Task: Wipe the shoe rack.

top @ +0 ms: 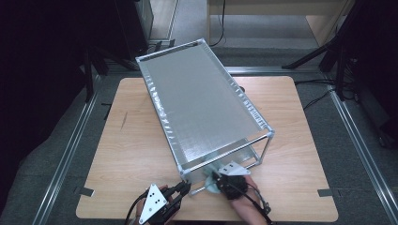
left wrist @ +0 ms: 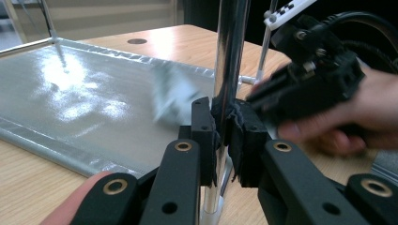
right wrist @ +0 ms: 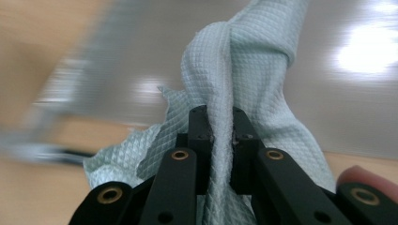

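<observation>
two tongs busy: my left tongs (left wrist: 224,136) clamped on upright chrome post (left wrist: 230,56); right tongs (right wrist: 220,136) pinch cloth (right wrist: 244,61), shelf surface (right wrist: 328,108) straight ahead.

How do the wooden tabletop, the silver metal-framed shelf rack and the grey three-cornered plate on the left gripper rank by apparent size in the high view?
Largest to smallest:
1. Wooden tabletop
2. Silver metal-framed shelf rack, though it stands nearer the camera, which enlarges it
3. Grey three-cornered plate on the left gripper

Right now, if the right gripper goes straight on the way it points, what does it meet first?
Probably the rack's lower shelf. The right gripper is shut on a pale green cloth, which would touch that silvery surface first; depth is unclear in the blur.
</observation>
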{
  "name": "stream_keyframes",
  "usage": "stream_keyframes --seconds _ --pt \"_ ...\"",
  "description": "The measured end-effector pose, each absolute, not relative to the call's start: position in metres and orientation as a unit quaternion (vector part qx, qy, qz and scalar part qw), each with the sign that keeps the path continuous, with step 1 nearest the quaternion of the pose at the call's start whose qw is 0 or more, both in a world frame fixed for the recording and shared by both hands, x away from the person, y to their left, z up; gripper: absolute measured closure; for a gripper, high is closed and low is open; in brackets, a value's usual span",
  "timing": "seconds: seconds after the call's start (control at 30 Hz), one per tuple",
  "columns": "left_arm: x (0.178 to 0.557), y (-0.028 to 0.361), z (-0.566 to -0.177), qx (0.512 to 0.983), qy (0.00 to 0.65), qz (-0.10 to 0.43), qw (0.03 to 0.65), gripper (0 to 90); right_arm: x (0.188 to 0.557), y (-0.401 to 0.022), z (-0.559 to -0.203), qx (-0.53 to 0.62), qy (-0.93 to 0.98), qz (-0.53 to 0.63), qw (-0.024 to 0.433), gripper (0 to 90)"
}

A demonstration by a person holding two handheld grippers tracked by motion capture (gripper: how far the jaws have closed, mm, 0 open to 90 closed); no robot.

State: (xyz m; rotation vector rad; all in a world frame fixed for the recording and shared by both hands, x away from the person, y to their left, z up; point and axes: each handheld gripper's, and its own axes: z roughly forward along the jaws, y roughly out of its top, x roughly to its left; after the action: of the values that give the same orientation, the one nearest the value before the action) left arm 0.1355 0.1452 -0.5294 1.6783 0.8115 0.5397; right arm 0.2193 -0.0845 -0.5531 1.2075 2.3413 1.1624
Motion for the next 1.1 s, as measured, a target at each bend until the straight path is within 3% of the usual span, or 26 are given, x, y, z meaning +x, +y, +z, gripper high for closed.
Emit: stream_keyframes --seconds 0.1,0.23,0.37,0.63,0.73,0.87,1.1 --pt "0.135 0.145 -0.529 0.714 0.343 0.231 0.564 81.9 0.208 -0.063 -0.554 0.386 0.819 0.408 0.115 83.0" --pt "0.135 0.145 -0.530 0.715 0.342 0.232 0.564 82.0 0.211 -0.067 -0.554 0.379 0.824 0.409 0.107 82.8" --pt "0.134 0.143 -0.530 0.718 0.338 0.230 0.563 82.0 0.217 -0.086 -0.551 0.389 0.824 0.385 0.147 82.3" --pt "0.134 0.141 -0.529 0.717 0.344 0.237 0.558 82.1 0.238 -0.169 -0.540 0.485 0.764 0.339 0.258 82.7" --pt "0.134 0.141 -0.529 0.717 0.344 0.237 0.558 82.0 0.235 -0.181 -0.542 0.499 0.752 0.351 0.251 82.9" --pt "0.134 0.141 -0.529 0.717 0.344 0.234 0.560 82.0 0.226 -0.164 -0.543 0.475 0.768 0.339 0.262 82.8" --pt "0.133 0.139 -0.530 0.709 0.355 0.236 0.561 81.9 0.195 -0.104 -0.545 0.404 0.811 0.379 0.190 82.9"
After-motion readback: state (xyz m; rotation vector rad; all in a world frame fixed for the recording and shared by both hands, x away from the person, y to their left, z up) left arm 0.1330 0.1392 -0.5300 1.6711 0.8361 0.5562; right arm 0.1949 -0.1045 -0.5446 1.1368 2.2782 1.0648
